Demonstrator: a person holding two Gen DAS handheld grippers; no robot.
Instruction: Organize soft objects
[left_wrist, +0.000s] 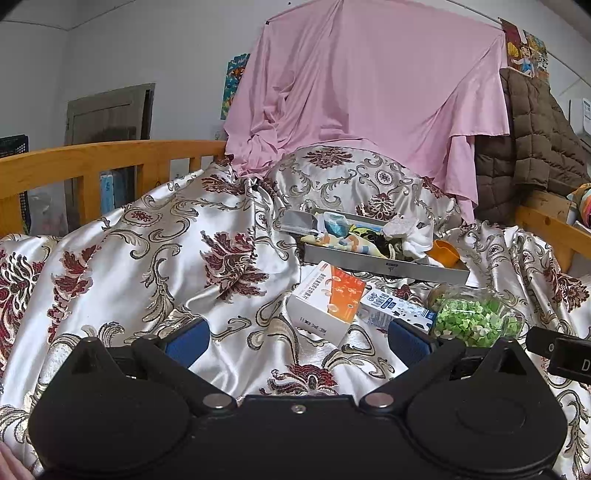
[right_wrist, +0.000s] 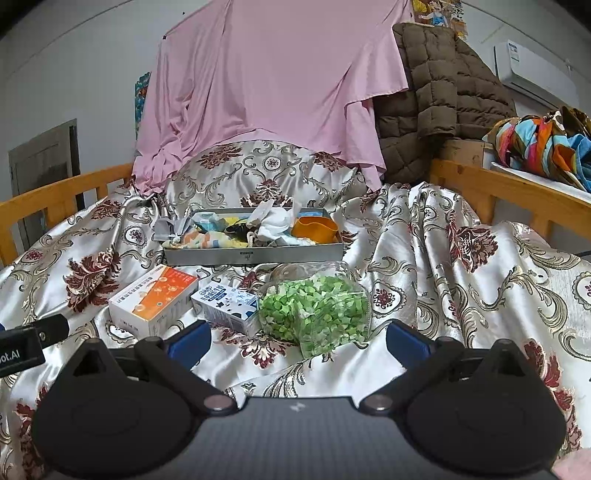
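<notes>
A grey metal tray (right_wrist: 255, 254) lies on the satin floral bedspread, filled with soft things: striped socks (right_wrist: 199, 236), a crumpled white cloth (right_wrist: 271, 221) and an orange cup (right_wrist: 316, 229). It also shows in the left wrist view (left_wrist: 384, 267). In front of it lie an orange-and-white box (right_wrist: 155, 299), a small blue-and-white carton (right_wrist: 227, 302) and a clear jar of green bits (right_wrist: 314, 310). My right gripper (right_wrist: 297, 338) is open and empty just before the jar. My left gripper (left_wrist: 297, 338) is open and empty, near the orange box (left_wrist: 328, 299).
A wooden bed rail (left_wrist: 92, 158) runs along the left and another rail (right_wrist: 487, 184) along the right. A pink sheet (right_wrist: 266, 81) and a brown quilted jacket (right_wrist: 436, 96) hang behind the pillow. A colourful cloth (right_wrist: 543, 144) sits at the far right.
</notes>
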